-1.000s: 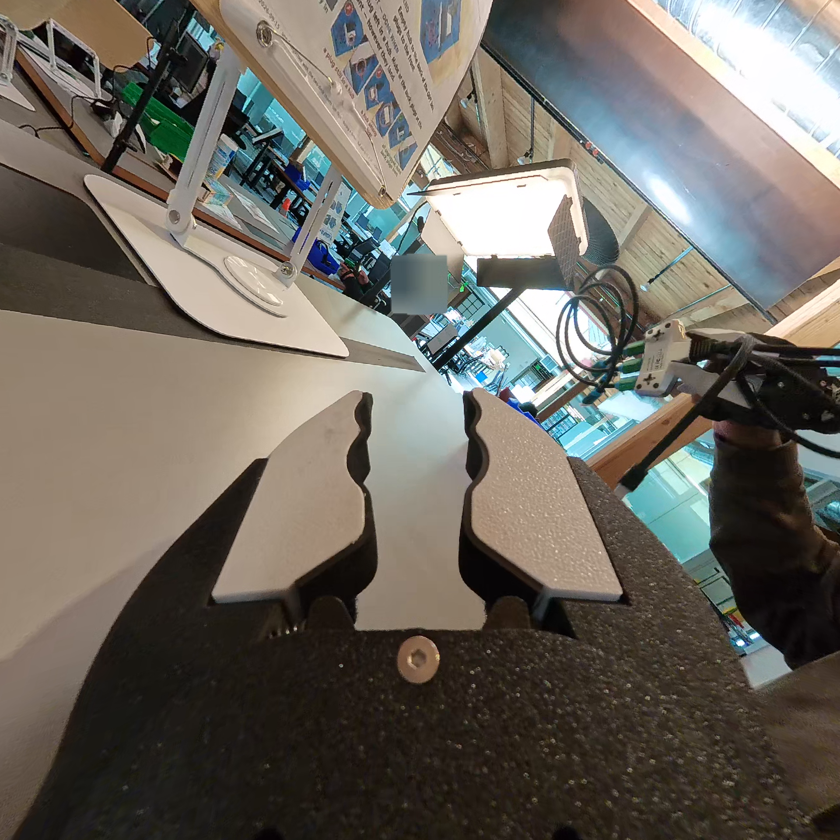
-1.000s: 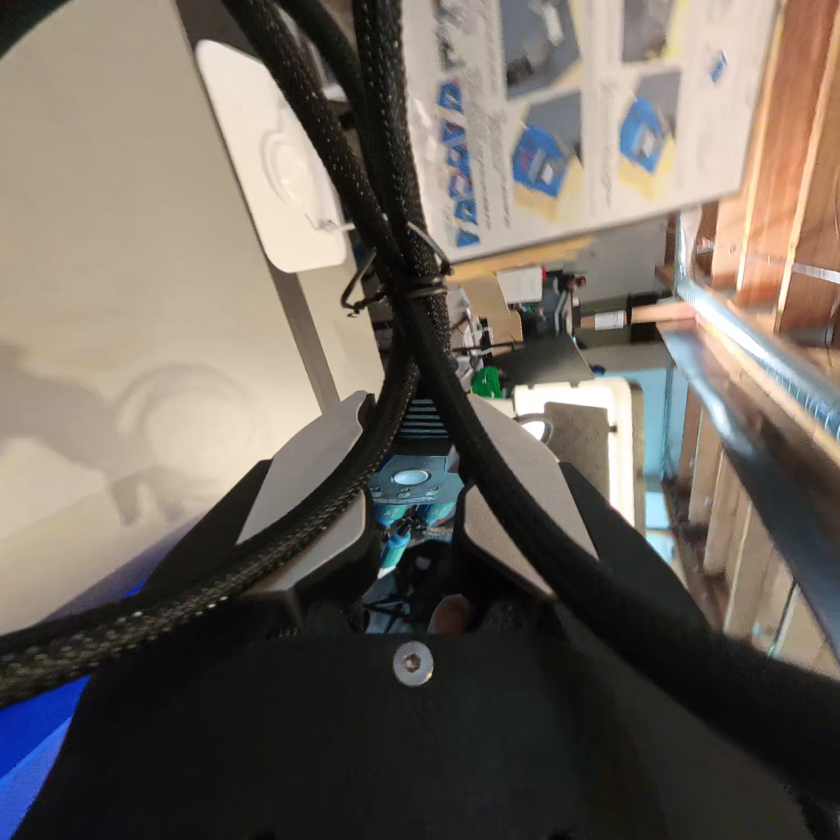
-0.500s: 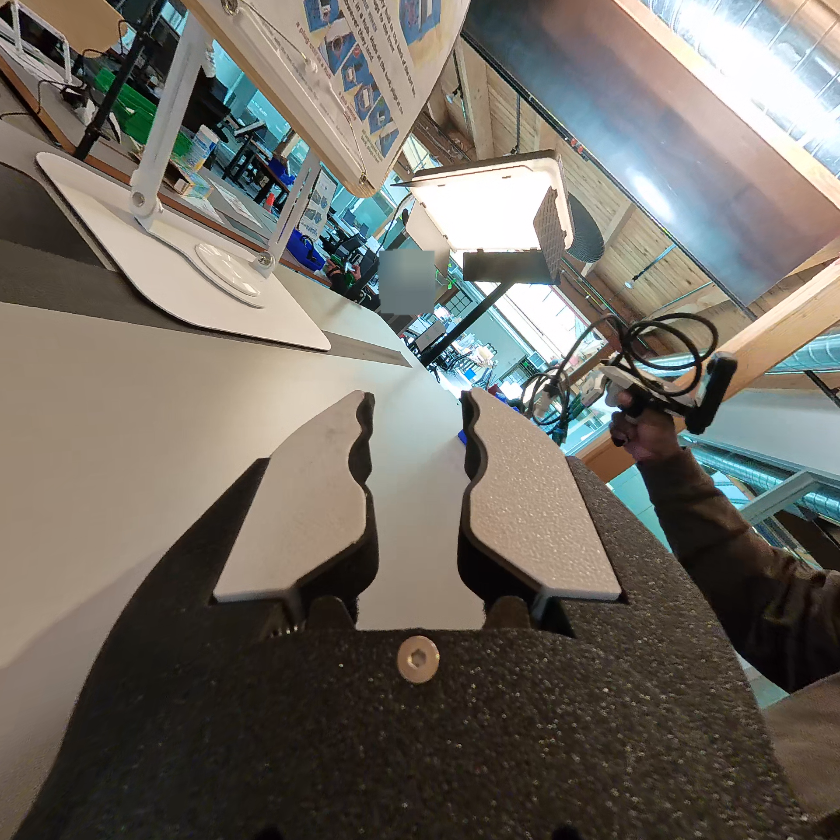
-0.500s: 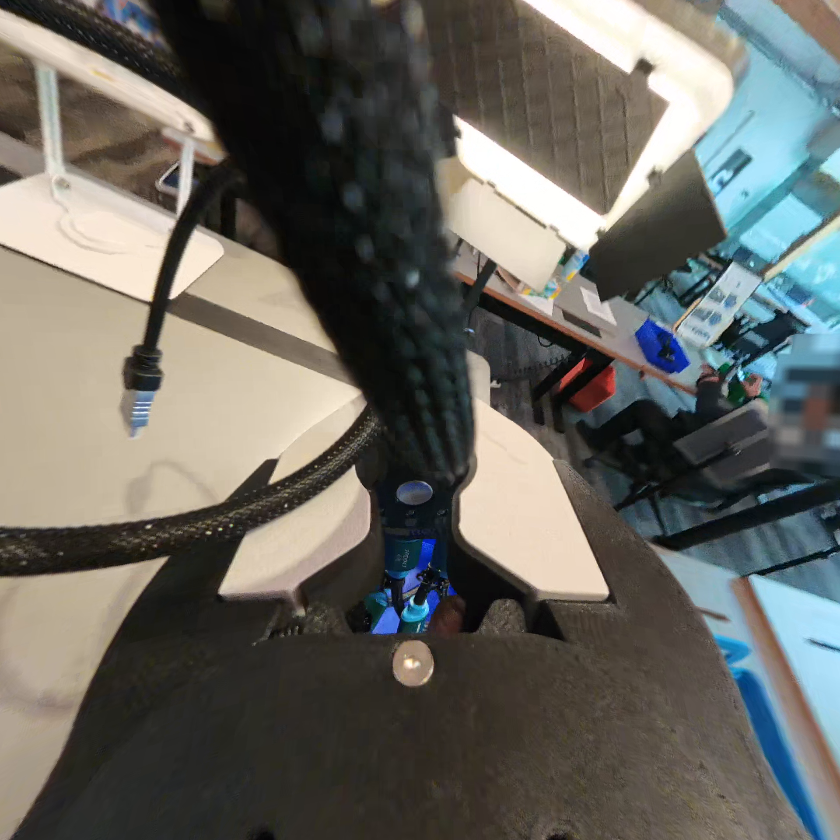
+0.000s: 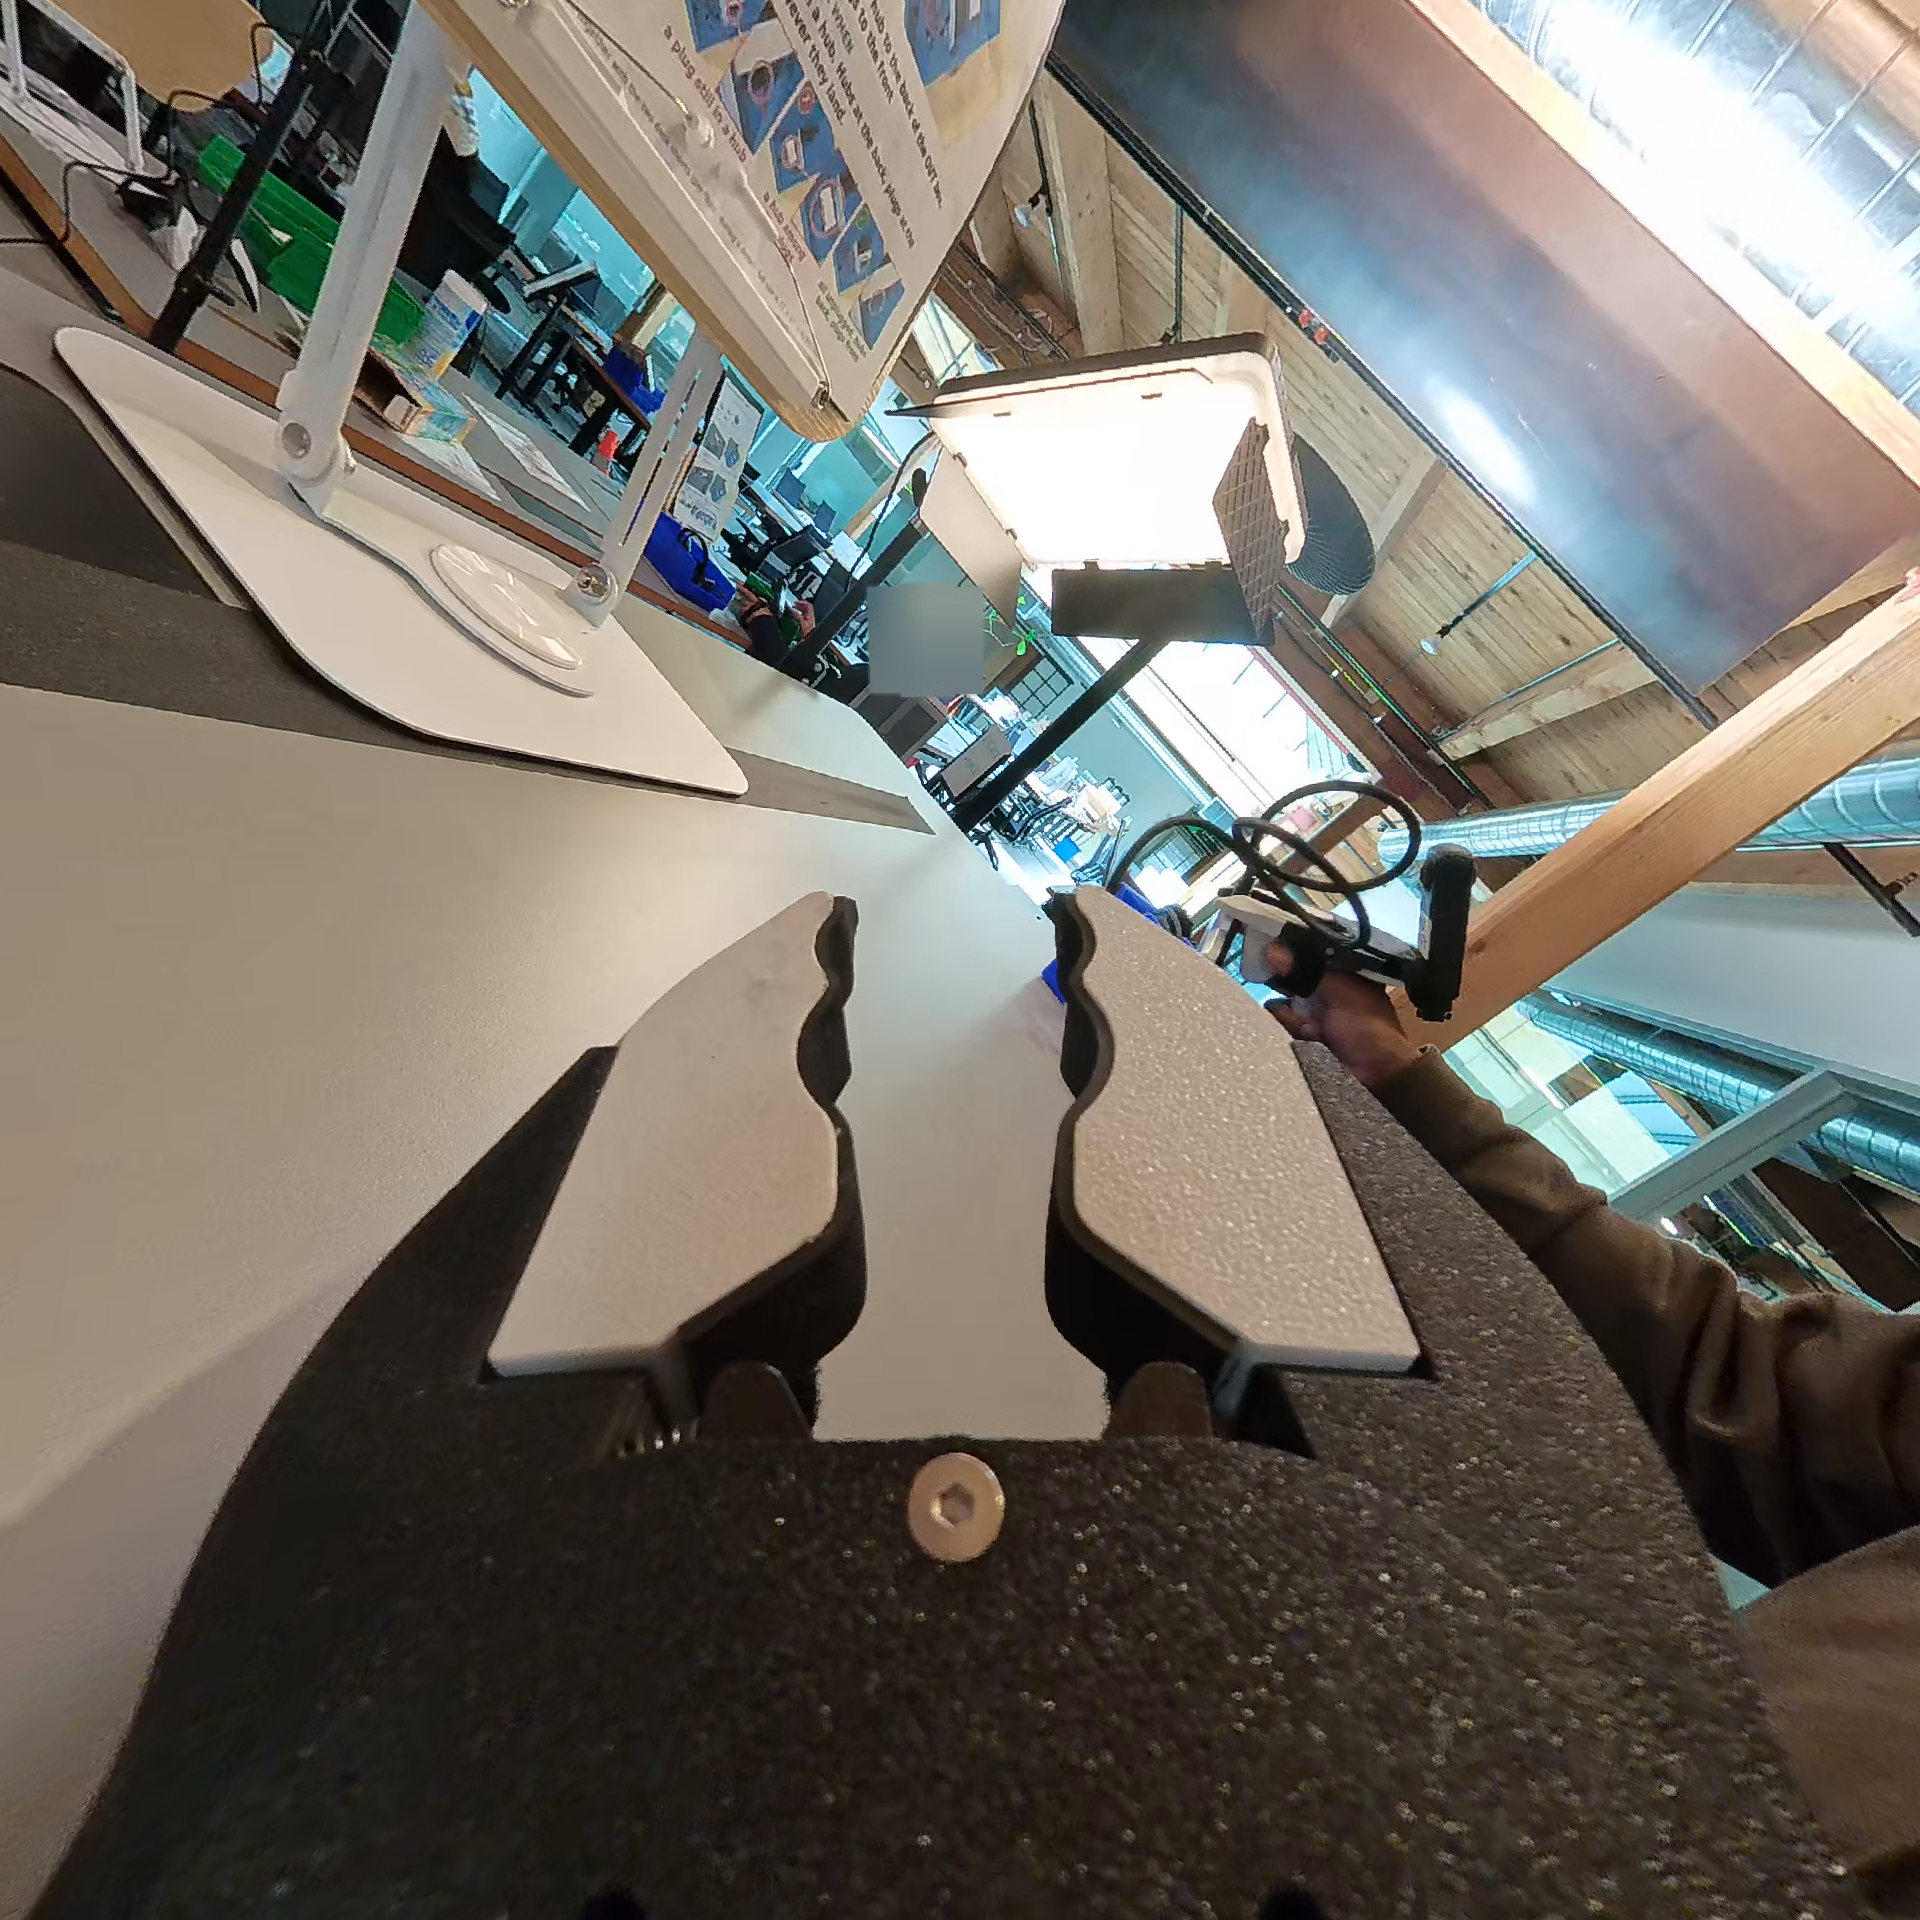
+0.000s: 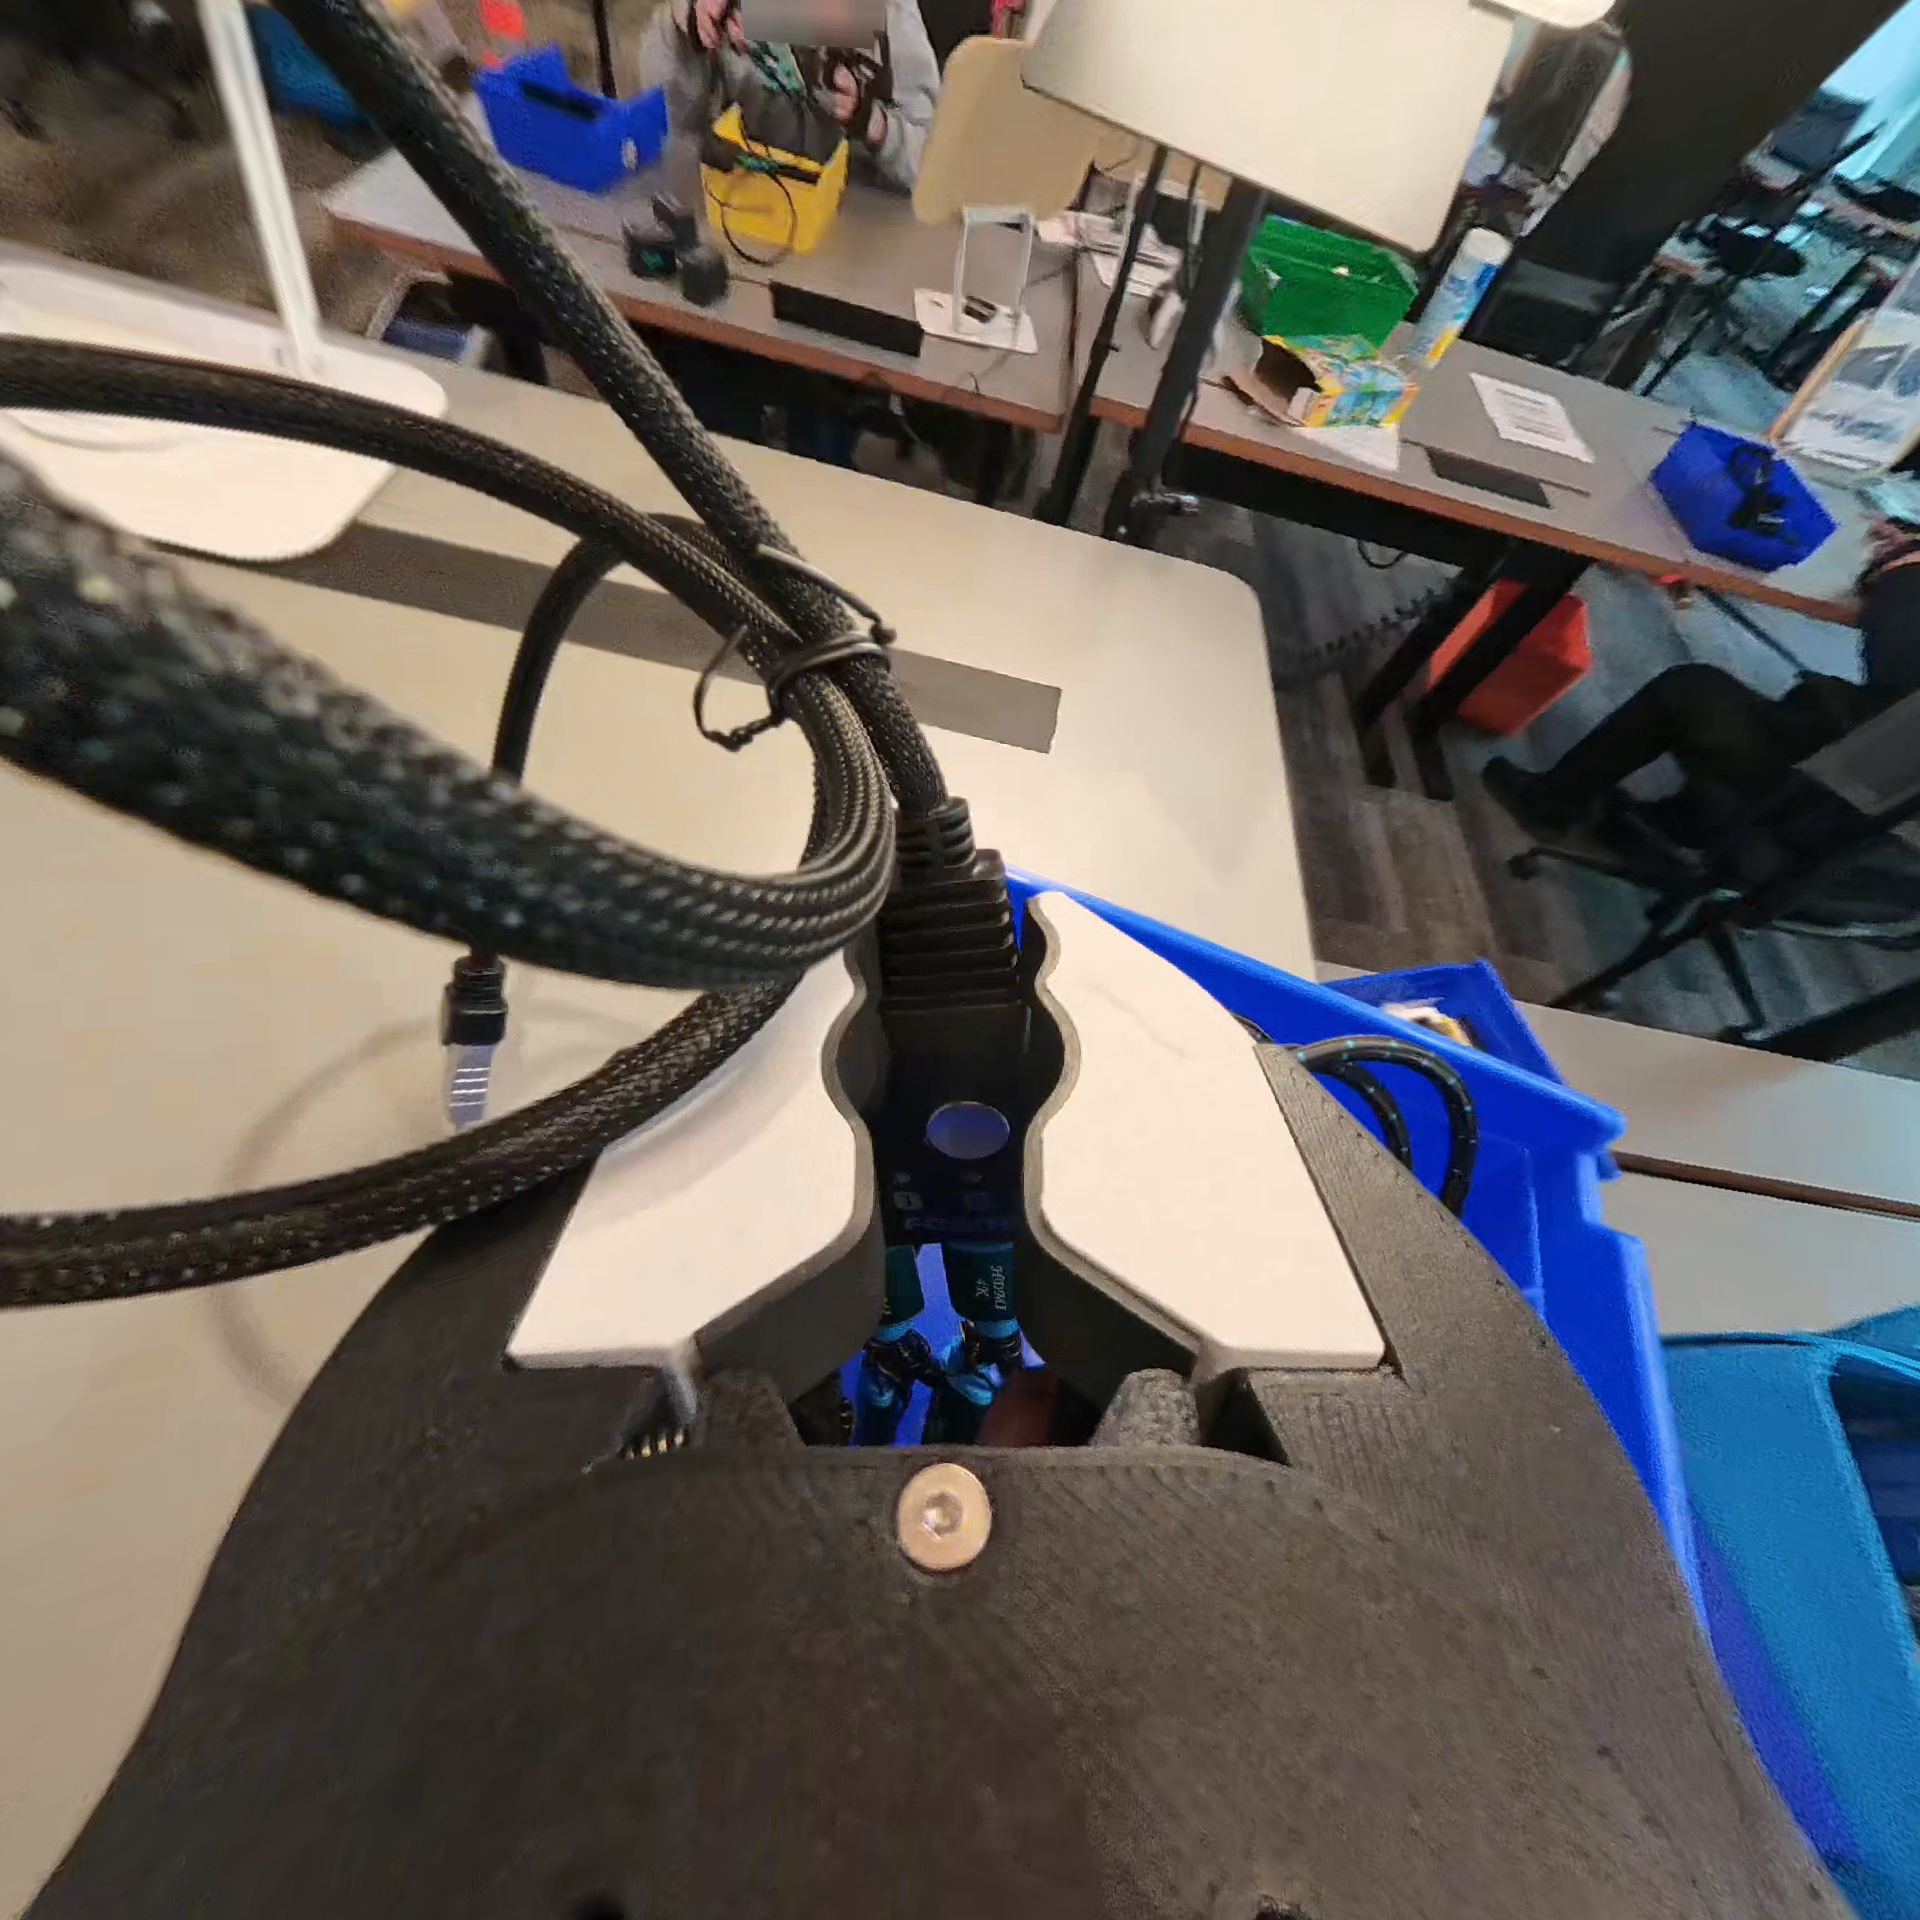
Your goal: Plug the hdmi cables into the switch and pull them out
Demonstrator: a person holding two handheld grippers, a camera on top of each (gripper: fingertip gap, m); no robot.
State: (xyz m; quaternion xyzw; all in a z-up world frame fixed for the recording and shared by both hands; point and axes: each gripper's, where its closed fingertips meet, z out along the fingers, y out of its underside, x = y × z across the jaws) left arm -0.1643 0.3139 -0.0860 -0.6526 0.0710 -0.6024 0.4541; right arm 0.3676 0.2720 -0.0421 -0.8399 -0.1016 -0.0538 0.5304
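The black cable plug [image 6: 951, 971] sat between the fingers of the right gripper [image 6: 943, 914], its ribbed collar sticking out past the tips. Both pads pressed against the plug body, which carried a round blue spot, and small teal-tipped leads [image 6: 940, 1340] ran from its near end back toward the gripper's base. From the plug's far end a thick braided cable [image 6: 436, 842] looped away to the left, bound with a thin black tie [image 6: 800, 665] where two runs crossed. A thinner black lead [image 6: 520, 675] hung within the loop, ending in a small silver connector [image 6: 468, 1049] that dangled above the pale table [image 6: 1091, 675].

Just right of that gripper stood a blue bin [image 6: 1538, 1174] with a dark cord coiled inside it. A white stand base [image 6: 208, 457] lay at the far left of the table, beyond a dark strip [image 6: 966, 701].

The left gripper [image 5: 956, 920] hovered low over the same table with its jaws partly open — only bare tabletop showed between the pads. Ahead of it to the left lay the white stand base [image 5: 416, 613], holding up a tilted printed board [image 5: 831, 156]. To the right, a hand [image 5: 1340, 1013] in a dark sleeve gripped the other tool, cable loops [image 5: 1330, 836] rising above it — a lit lamp panel [image 5: 1112, 457] hung beyond.
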